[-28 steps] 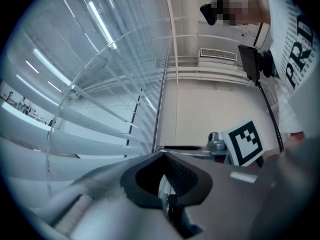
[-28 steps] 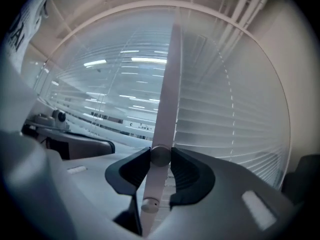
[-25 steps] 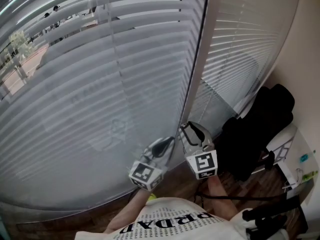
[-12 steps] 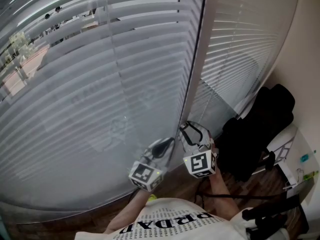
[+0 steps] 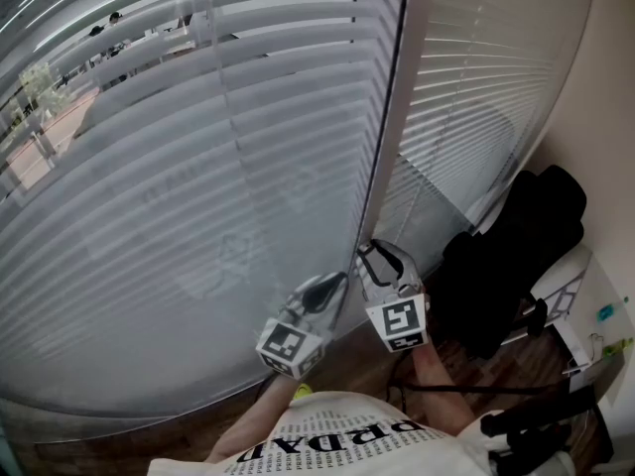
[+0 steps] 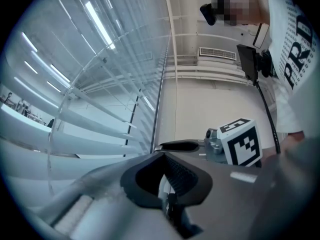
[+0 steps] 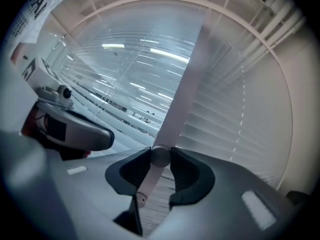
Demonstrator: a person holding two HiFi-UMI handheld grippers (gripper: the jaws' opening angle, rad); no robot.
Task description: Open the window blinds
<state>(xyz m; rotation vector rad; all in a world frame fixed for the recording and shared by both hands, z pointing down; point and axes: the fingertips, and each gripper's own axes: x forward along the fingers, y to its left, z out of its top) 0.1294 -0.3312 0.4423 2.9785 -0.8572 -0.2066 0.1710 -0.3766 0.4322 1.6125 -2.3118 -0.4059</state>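
Right gripper view, right gripper (image 7: 160, 156), jaws just closing on wand (image 7: 149, 181), blinds (image 7: 235, 109) behind

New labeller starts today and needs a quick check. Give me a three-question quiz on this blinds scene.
1. True or false: the left blind is pulled all the way up.
2. What stands between the right gripper's jaws? A) a cord loop B) a pale wand C) nothing
3. Through which blind does a tree show, the left one or the right blind?
Key: 1 false, its slats are down. 2 B; those jaws have just been closing, and both pads touch the wand. 3 the left blind, at its top left.
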